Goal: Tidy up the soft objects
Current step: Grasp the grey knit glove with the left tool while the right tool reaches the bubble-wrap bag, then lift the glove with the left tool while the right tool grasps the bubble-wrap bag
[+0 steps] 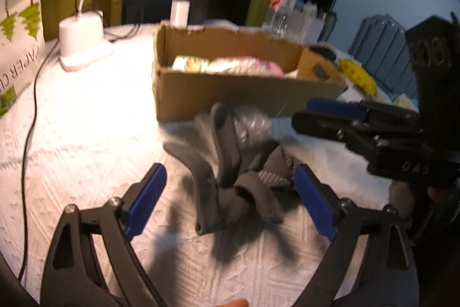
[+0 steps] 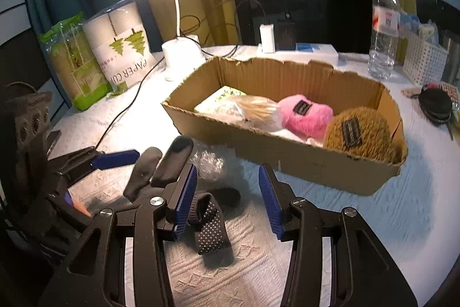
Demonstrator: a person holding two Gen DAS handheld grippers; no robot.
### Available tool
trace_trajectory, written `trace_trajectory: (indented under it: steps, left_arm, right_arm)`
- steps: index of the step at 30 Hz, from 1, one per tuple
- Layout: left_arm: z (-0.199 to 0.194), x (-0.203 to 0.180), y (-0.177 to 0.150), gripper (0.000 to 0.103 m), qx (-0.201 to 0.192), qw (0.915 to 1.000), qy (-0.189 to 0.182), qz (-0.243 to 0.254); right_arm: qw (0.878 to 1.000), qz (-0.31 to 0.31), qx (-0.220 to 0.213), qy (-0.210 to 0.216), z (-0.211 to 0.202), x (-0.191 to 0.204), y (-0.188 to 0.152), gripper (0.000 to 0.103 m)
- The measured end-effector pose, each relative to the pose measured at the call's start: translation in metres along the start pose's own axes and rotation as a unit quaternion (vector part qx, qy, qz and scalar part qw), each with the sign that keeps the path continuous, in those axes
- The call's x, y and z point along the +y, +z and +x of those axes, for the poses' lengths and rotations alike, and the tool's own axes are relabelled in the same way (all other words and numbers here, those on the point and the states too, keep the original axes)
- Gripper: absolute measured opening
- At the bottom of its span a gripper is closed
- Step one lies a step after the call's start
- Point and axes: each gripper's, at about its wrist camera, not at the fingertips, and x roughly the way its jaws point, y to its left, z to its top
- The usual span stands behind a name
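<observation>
Left wrist view: left tool [image 1: 230,200] hangs spread wide either side of the grey glove [image 1: 230,180] crumpled on the desk [image 1: 86,120], lined up to pinch it, I'd guess. Box [image 1: 230,94] sits just behind.

Right wrist view: right tool [image 2: 228,200] is apart too, empty, over the glove's dotted cuff. The box already holds a pink plush [image 2: 304,114] and a brown plush [image 2: 362,134], so the glove probably goes there.

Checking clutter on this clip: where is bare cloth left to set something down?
Bare cloth lies between the lamp base and the cardboard box, and right of the box toward the white basket. Crowded in front: grey socks, crumpled plastic, both tools.
</observation>
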Motion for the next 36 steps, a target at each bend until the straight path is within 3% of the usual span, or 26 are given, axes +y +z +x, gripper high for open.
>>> trace_trajectory:
  steps: [4, 6, 9, 17, 19, 22, 36]
  left_arm:
    - [0.002, 0.004, -0.001, 0.087, 0.005, 0.9999, -0.012, -0.008]
    - [0.006, 0.004, -0.002, 0.058, 0.018, 0.9997, -0.011, -0.007]
    - [0.007, 0.001, -0.001, 0.045, 0.020, 0.9996, -0.021, 0.000]
    - [0.002, 0.001, -0.001, 0.026, 0.017, 0.9996, -0.019, 0.008]
    - [-0.001, 0.002, -0.002, 0.023, 0.015, 0.9997, -0.016, 0.006]
    - [-0.006, -0.002, -0.002, 0.017, 0.010, 0.9998, -0.011, 0.013]
    - [-0.050, -0.040, 0.012, 0.013, -0.048, 0.9982, 0.003, 0.036]
  right_arm:
    - [1.000, 0.001, 0.004, 0.006, 0.007, 0.000, 0.003, 0.048]
    - [1.000, 0.001, 0.010, 0.012, 0.015, 0.001, 0.005, 0.048]
    - [1.000, 0.002, 0.021, 0.020, 0.028, 0.003, 0.007, 0.048]
    - [0.999, 0.007, 0.041, 0.034, 0.053, 0.007, 0.007, 0.047]
    - [0.999, 0.002, 0.037, 0.039, 0.051, 0.008, 0.008, 0.033]
    - [0.999, -0.007, 0.026, 0.042, 0.044, 0.009, 0.008, 0.020]
    - [0.998, -0.007, -0.062, 0.000, -0.051, -0.015, 0.002, 0.019]
